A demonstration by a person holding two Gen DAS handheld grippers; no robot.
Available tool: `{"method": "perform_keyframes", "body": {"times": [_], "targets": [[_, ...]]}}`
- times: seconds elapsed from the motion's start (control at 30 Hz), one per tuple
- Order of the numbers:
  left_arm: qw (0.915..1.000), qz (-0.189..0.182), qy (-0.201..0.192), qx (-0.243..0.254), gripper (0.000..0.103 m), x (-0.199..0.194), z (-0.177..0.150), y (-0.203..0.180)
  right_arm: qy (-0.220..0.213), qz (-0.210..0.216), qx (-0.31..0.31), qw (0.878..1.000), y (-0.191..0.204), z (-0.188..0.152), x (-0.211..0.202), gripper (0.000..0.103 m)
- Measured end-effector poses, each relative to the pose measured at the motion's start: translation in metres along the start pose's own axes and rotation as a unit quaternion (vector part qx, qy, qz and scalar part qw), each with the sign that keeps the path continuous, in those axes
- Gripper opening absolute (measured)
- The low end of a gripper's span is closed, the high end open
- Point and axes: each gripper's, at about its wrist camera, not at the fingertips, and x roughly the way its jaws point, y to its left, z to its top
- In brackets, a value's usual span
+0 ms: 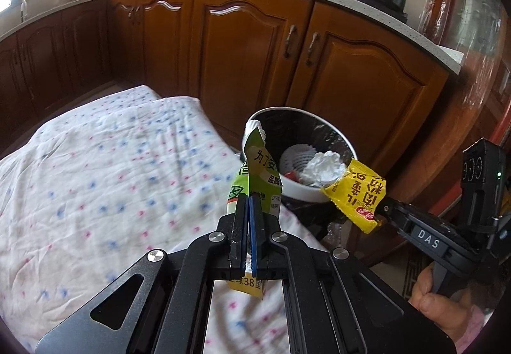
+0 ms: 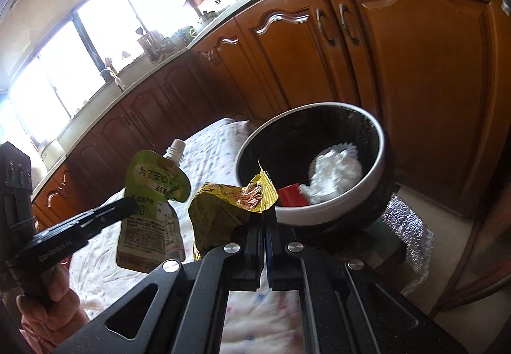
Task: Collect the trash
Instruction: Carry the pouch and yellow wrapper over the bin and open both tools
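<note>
1. Two pieces of trash are hanging in the air beside a white-rimmed bin (image 1: 303,192) lined in black, which is standing just off the edge of a spotted cloth (image 1: 105,168) in front of wooden kitchen cabinets (image 1: 242,44).

2. Clamped shut, the left gripper (image 1: 248,199) is pinching a green spouted pouch (image 1: 258,172) near its middle; the pouch is standing nearly upright, cap end pointing up, its long axis running along the fingers.

3. Likewise closed, the right gripper (image 2: 265,210) is gripping a crumpled yellow wrapper (image 2: 230,203) by one end, the torn foil mouth flaring forward toward the bin.

4. Seen from the right wrist, the bin's opening (image 2: 306,143) is lying directly ahead of and slightly beyond the wrapper, whose tip is overlapping the near rim; seen from the left wrist, the wrapper (image 1: 357,191) is reaching over the rim's right side.

5. By contrast, the pouch is hanging at the bin's left side, apparently short of the rim and not over the opening.

6. Already sitting inside are a wad of white paper (image 2: 335,175), a white fluted cup (image 1: 298,159) and something red (image 2: 292,196).

7. Judging by position, the right hand is the nearer to a drop: a small push forward should be carrying the wrapper clear of the rim, while the left needs to be swinging rightward first.
</note>
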Motion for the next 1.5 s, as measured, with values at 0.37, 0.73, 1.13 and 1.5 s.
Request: {"method": "perform_keyframes", "body": {"times": [0.37,0.73,1.13,1.5], "targets": [[0.9995,-0.031,-0.010,0.003,0.000,0.014,0.039,-0.018,-0.006,-0.037,-0.004,0.999,-0.022,0.028,0.007,0.002],[0.9994,-0.034,-0.007,0.003,0.000,0.037,0.064,-0.031,-0.002,-0.057,-0.013,0.998,-0.031,0.038,0.019,0.002],[0.9996,-0.029,-0.001,0.000,0.000,0.069,0.082,-0.044,0.010,-0.074,-0.026,0.997,-0.037,0.051,0.032,0.002],[0.9995,-0.029,0.015,0.004,0.000,0.093,0.082,-0.055,0.033,-0.086,-0.039,0.995,-0.036,0.053,0.046,0.002]]}}
